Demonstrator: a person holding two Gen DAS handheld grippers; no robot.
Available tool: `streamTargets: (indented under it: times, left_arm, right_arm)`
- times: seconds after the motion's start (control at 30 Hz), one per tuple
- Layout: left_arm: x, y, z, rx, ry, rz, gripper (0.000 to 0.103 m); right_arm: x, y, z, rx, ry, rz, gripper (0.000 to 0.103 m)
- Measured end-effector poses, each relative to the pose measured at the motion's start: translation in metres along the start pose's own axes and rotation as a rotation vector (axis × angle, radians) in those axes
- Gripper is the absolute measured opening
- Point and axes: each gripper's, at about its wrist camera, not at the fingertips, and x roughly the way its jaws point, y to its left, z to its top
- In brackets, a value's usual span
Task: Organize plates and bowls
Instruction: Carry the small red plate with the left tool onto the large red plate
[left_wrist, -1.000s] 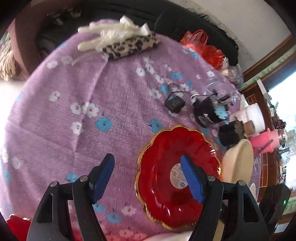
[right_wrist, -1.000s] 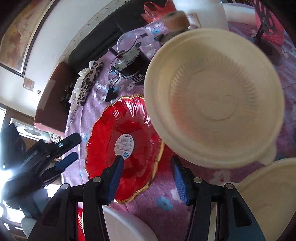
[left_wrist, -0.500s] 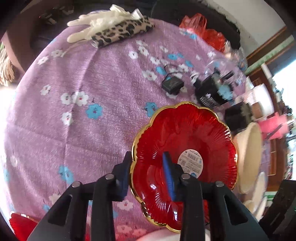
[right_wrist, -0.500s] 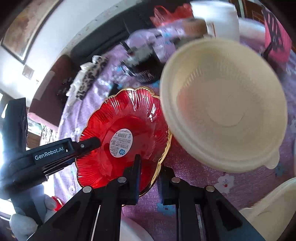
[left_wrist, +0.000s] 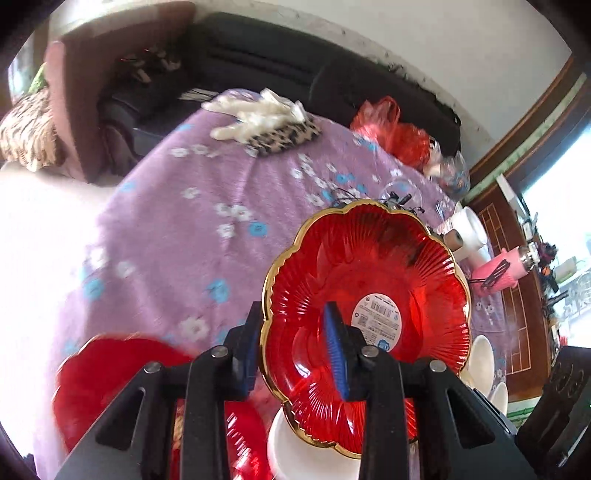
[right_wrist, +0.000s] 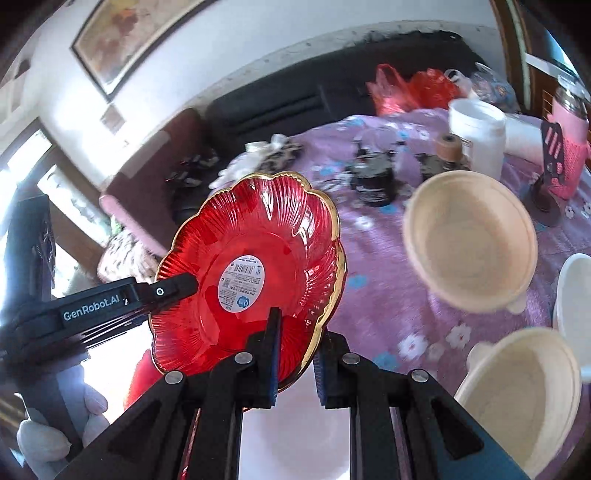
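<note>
A red scalloped plate (left_wrist: 369, 258) with a gold rim and a round label hangs tilted above the purple floral table (left_wrist: 192, 229). My left gripper (left_wrist: 293, 350) is shut on its left rim, one blue pad inside and one outside. In the right wrist view the same red plate (right_wrist: 258, 229) is pinched at its near rim by my right gripper (right_wrist: 295, 350), also shut, while the left gripper (right_wrist: 173, 291) grips the opposite rim. A second red plate (left_wrist: 110, 387) and a white bowl (left_wrist: 295, 450) lie below. Two cream bowls (right_wrist: 469, 240) (right_wrist: 524, 391) sit at right.
Another white bowl (right_wrist: 576, 314) is at the right edge. Farther back stand a white tub (right_wrist: 476, 136), a black jar (right_wrist: 373, 184), a pink bottle (right_wrist: 569, 155) and a red bag (left_wrist: 399, 133). Gloves on a leopard cloth (left_wrist: 280, 136) lie at the far edge by a dark sofa (left_wrist: 295, 70).
Both grippers went from open to shut on opposite rims of the red plate. The plate then rose off the cloth and tilted, and the second red plate came into view below.
</note>
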Motion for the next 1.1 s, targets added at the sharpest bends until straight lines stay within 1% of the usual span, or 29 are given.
streamTargets:
  times: [0.13, 0.27, 0.37, 0.47, 0.53, 0.57, 0.6, 0.63, 0.67, 0.73, 0.97, 1.03, 1.1]
  left_arm:
    - [-0.029, 0.030, -0.027, -0.035, -0.042, 0.038, 0.031]
    - [-0.048, 0.076, -0.064, -0.098, -0.052, 0.091, 0.031]
    - [-0.050, 0.102, -0.088, -0.146, -0.038, 0.115, 0.031]
    - [-0.037, 0.130, -0.109, -0.205, -0.003, 0.143, 0.031]
    - [-0.028, 0.141, -0.118, -0.218, 0.015, 0.162, 0.031]
    - [-0.022, 0.145, -0.121, -0.220, 0.024, 0.173, 0.031]
    - [-0.023, 0.143, -0.122, -0.189, -0.002, 0.192, 0.028]
    - [-0.025, 0.139, -0.123, -0.166, -0.012, 0.213, 0.028]
    - [-0.024, 0.139, -0.125, -0.167, -0.007, 0.225, 0.028]
    - [-0.026, 0.140, -0.128, -0.169, 0.002, 0.224, 0.028]
    - [-0.039, 0.135, -0.144, -0.145, -0.002, 0.237, 0.028]
    - [-0.043, 0.134, -0.145, -0.127, -0.025, 0.250, 0.028]
    - [-0.042, 0.136, -0.143, -0.132, -0.029, 0.246, 0.028]
  right_arm:
    - [-0.008, 0.032, -0.024, -0.056, 0.023, 0.051, 0.017]
    - [0.001, 0.065, -0.056, -0.112, 0.074, 0.092, 0.017]
    - [0.014, 0.077, -0.082, -0.136, 0.124, 0.112, 0.017]
    - [0.038, 0.086, -0.105, -0.149, 0.191, 0.115, 0.017]
    - [0.053, 0.089, -0.117, -0.157, 0.225, 0.104, 0.017]
    - [0.059, 0.088, -0.121, -0.158, 0.239, 0.100, 0.017]
    - [0.065, 0.089, -0.125, -0.162, 0.250, 0.092, 0.017]
    - [0.066, 0.090, -0.125, -0.175, 0.231, 0.081, 0.018]
    - [0.066, 0.092, -0.125, -0.184, 0.230, 0.076, 0.018]
    - [0.070, 0.093, -0.125, -0.162, 0.259, 0.066, 0.018]
    - [0.074, 0.089, -0.127, -0.144, 0.342, 0.097, 0.018]
    - [0.074, 0.091, -0.130, -0.152, 0.344, 0.102, 0.019]
    - [0.074, 0.094, -0.130, -0.174, 0.324, 0.094, 0.019]
